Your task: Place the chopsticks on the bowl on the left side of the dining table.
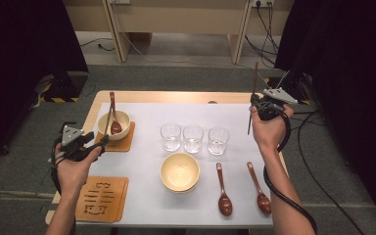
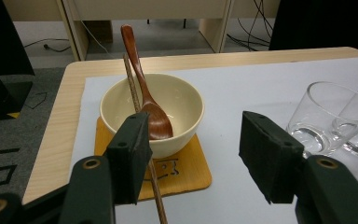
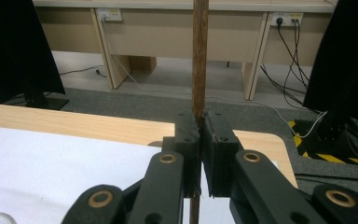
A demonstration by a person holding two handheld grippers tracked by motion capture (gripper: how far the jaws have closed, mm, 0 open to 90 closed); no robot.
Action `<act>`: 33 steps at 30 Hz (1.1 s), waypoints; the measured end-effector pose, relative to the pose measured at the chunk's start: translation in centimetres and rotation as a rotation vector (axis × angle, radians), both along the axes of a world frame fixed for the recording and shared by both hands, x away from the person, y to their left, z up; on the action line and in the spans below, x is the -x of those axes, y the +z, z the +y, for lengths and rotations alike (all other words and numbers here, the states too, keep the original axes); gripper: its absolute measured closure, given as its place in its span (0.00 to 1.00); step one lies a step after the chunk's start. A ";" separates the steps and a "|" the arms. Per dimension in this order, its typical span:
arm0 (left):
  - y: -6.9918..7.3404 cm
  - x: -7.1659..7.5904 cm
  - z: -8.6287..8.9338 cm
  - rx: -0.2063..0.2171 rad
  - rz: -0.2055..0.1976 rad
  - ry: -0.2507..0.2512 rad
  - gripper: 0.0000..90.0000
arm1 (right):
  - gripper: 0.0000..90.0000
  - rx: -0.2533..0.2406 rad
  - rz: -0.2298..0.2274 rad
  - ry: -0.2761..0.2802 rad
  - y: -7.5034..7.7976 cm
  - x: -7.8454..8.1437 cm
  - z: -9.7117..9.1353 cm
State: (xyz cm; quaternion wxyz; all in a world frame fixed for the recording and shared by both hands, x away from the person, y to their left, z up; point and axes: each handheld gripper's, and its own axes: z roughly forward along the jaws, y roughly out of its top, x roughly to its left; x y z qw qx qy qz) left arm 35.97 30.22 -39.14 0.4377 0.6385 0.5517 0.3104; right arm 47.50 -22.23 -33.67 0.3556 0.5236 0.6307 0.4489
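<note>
My right gripper (image 1: pixel 252 105) is at the table's far right edge, shut on a brown chopstick (image 1: pixel 254 78) that stands upright; its jaws pinch the chopstick (image 3: pixel 200 56) at the right gripper (image 3: pixel 200 126) tips. At the table's left, my left gripper (image 1: pixel 103 142) is open and faces a cream bowl (image 1: pixel 122 122) on an orange coaster (image 1: pixel 127 139). The bowl (image 2: pixel 186 121) holds a brown spoon (image 2: pixel 154 121) and a second chopstick (image 2: pixel 131 84). That chopstick's near end passes just inside one pad of the left gripper (image 2: pixel 193 154), and nothing is pinched.
Three empty glasses (image 1: pixel 193 138) stand in a row at the middle. In front of them sit another cream bowl (image 1: pixel 179 171) and two brown spoons (image 1: pixel 223 191), (image 1: pixel 259 188). A bare orange coaster (image 1: pixel 102 198) lies at the near left corner.
</note>
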 end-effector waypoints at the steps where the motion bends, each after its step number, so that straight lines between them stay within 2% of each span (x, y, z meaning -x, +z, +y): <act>1: 0.0 0.0 0.0 0.000 0.000 0.000 0.47 | 0.95 -0.001 -0.003 0.002 0.0 -0.1 0.1; 8: 0.0 0.0 0.0 0.000 0.000 0.001 0.47 | 0.95 0.004 -0.024 0.005 0.2 -0.3 0.6; 33: 0.1 0.0 0.1 0.002 -0.002 0.001 0.47 | 0.95 0.005 -0.045 0.024 0.0 -1.4 2.3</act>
